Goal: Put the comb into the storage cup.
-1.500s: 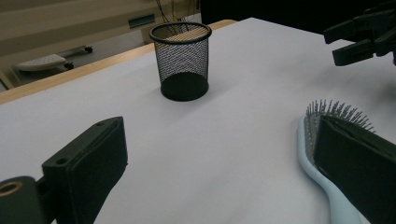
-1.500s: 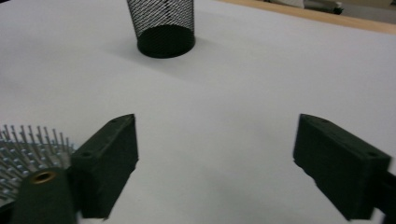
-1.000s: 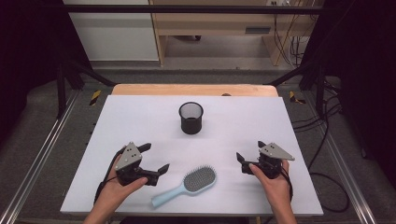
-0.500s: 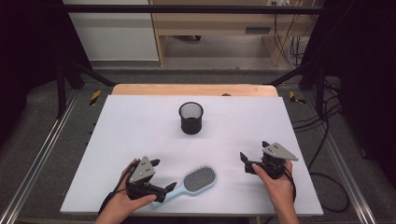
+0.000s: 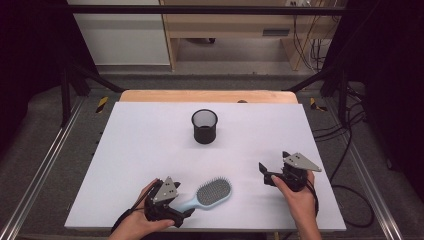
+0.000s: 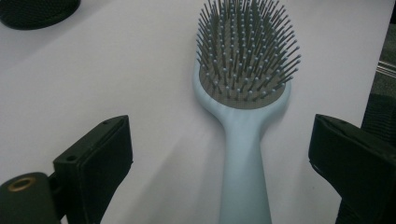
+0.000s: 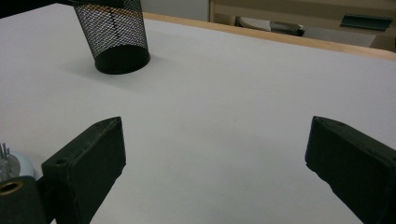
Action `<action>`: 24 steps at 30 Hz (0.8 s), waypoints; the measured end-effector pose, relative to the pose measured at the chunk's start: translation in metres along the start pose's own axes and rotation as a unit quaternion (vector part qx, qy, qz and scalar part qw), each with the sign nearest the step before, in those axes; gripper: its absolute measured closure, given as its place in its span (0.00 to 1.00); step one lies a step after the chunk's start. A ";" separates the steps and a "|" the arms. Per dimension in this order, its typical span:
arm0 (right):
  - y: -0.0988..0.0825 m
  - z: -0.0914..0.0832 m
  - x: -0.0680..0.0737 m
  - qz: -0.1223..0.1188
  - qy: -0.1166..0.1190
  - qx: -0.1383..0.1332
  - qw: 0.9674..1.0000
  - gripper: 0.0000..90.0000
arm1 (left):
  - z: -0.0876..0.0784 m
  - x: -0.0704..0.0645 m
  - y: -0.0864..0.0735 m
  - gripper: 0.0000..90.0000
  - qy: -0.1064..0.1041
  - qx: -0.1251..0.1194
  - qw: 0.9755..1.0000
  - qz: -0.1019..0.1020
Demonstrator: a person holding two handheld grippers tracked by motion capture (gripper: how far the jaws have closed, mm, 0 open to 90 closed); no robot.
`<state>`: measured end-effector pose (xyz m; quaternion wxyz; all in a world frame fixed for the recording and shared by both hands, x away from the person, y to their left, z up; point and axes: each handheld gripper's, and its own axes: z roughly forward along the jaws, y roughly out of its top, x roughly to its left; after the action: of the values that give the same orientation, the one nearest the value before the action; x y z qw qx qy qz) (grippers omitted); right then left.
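A light blue hairbrush [image 5: 212, 192] lies bristles up near the table's front edge. Its handle points toward my left gripper [image 5: 176, 212]. In the left gripper view the hairbrush [image 6: 245, 70] runs up the middle, and its handle sits between the jaws of my left gripper [image 6: 222, 140]. Those jaws have just been closing a little, but gaps remain on both sides and the pads do not touch the handle. My right gripper [image 5: 272, 167] rests open at the front right with bare table between the jaws of the right gripper [image 7: 215, 140].
A black mesh cup [image 5: 205, 127] stands upright at mid table, the same cup [image 7: 116, 32] showing ahead and left of the right gripper. The white table top [image 5: 150, 140] ends in a wooden strip at the back. Cables lie on the floor to the right.
My left gripper has moved right and down toward the front edge, so the brush handle now lies between its jaws. The right gripper has stayed put.
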<state>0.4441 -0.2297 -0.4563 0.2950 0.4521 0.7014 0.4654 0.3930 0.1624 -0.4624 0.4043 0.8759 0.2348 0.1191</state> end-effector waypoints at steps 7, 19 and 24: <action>0.000 0.002 0.001 -0.004 0.001 0.003 1.000 0.06 | 0.005 -0.004 -0.002 0.17 -0.014 0.023 1.000 0.010; -0.001 0.003 0.002 -0.002 0.003 0.009 1.000 0.06 | 0.014 -0.006 -0.001 0.49 -0.032 0.046 0.998 0.007; -0.001 0.005 0.003 -0.005 0.005 0.013 1.000 0.07 | 0.016 -0.007 0.000 0.58 -0.031 0.058 0.998 0.009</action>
<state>0.4465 -0.2256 -0.4593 0.2886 0.4498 0.7111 0.4569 0.3931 0.1480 -0.4733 0.3591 0.9030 0.2209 0.0822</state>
